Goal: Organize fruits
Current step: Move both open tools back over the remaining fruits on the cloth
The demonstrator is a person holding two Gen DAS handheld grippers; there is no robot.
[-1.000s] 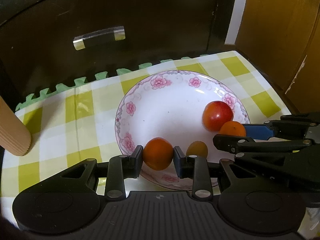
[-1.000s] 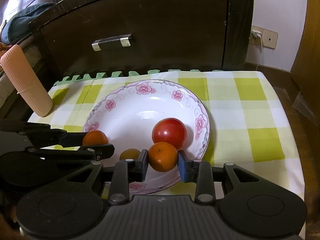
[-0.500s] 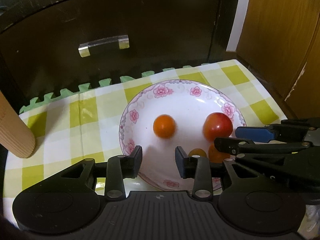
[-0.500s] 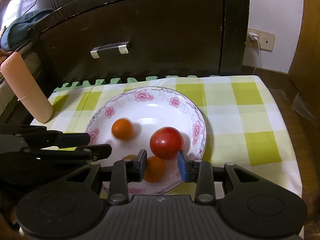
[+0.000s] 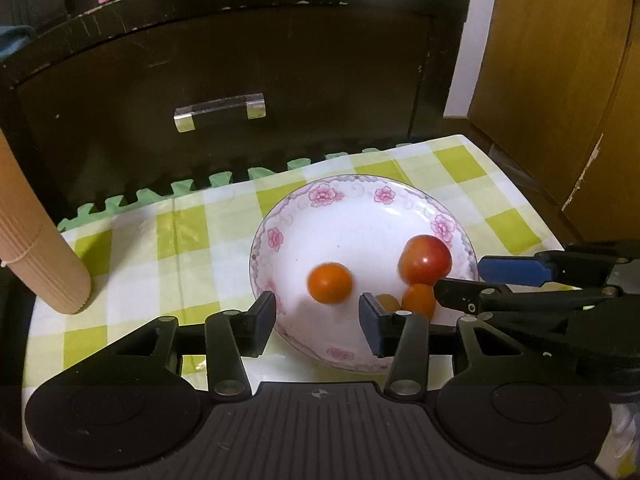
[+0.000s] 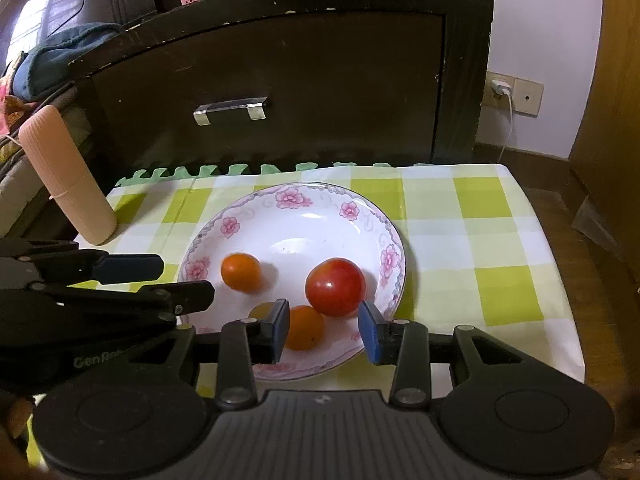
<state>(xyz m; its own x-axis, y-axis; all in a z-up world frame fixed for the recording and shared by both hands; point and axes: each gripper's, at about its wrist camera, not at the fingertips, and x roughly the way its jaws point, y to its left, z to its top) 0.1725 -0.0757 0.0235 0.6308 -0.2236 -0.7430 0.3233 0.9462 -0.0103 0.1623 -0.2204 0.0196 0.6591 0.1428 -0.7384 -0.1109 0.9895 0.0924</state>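
Hovering left claw (image 5: pixel 318 318) gaping, right claw (image 6: pixel 323 331) gaping, over plate (image 6: pixel 320 236)

In the right wrist view, the left gripper (image 6: pixel 172 276) at nine o'clock bears raised, partly cut-off lettering reading "GenRob".

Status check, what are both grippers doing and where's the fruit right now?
Left gripper open, empty. Right gripper open, empty. Four fruits in the floral plate: red tomato, two orange fruits, small yellowish one. Nothing blocking.
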